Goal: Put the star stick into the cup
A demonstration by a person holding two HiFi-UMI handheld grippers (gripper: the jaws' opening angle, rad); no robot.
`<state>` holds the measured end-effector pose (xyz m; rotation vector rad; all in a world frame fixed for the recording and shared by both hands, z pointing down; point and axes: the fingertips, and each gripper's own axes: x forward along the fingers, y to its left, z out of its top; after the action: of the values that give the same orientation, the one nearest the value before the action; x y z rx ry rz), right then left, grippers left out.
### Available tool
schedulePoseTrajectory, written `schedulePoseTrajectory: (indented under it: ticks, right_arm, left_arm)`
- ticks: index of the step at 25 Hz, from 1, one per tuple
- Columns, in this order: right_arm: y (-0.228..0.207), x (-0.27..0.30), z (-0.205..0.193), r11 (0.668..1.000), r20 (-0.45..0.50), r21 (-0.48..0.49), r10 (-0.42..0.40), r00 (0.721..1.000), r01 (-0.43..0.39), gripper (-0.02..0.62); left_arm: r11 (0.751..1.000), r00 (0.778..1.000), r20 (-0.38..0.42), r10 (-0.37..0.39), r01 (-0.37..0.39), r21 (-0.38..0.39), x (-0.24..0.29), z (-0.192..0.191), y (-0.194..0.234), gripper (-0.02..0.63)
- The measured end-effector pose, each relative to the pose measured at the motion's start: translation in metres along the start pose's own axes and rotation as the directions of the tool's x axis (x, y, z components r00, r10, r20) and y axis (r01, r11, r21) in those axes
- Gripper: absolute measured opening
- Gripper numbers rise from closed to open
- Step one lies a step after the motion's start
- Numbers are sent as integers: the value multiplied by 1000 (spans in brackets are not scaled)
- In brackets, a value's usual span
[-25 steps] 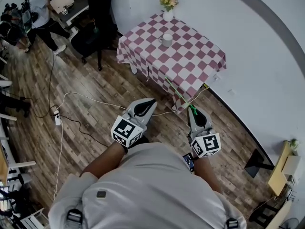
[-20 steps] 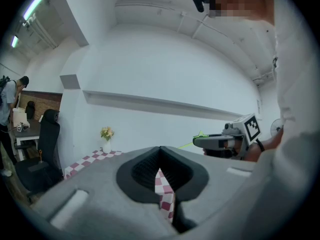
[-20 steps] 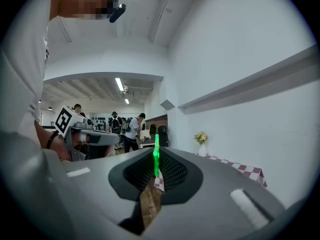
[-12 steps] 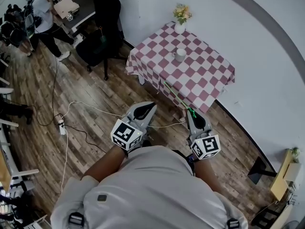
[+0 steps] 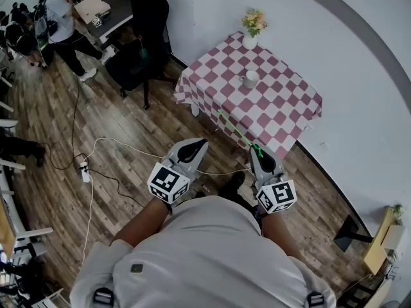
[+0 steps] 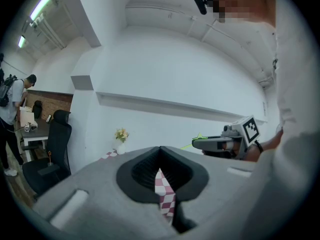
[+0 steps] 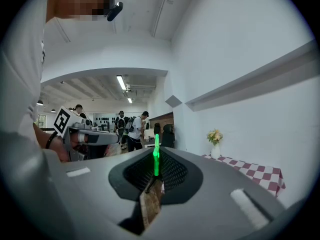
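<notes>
Star stick (image 7: 156, 160) in right gripper (image 5: 259, 153)

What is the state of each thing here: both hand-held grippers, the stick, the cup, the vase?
Left hand-held gripper: shut, empty.
Right hand-held gripper: shut on the star stick.
Star stick: held, pointing towards the table, not in the cup.
Cup: upright on the table.
Vase: upright, holding flowers.
</notes>
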<state>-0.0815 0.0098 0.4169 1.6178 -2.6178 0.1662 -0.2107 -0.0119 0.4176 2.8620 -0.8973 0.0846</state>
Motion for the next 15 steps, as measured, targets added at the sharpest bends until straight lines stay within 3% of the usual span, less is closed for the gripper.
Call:
schedulePoseTrajectory:
  ticks: [8,15]
  right_arm:
    - [-30,29,0,998,17,54,29,999,-30,26]
    - [-66,50,1,996,9,64,59,998,-60,27]
  left_arm:
    - [998,998,0,65,-65,14,10,3,23,3]
    - [996,996,-15,90,-90,-4,50,1,35,3]
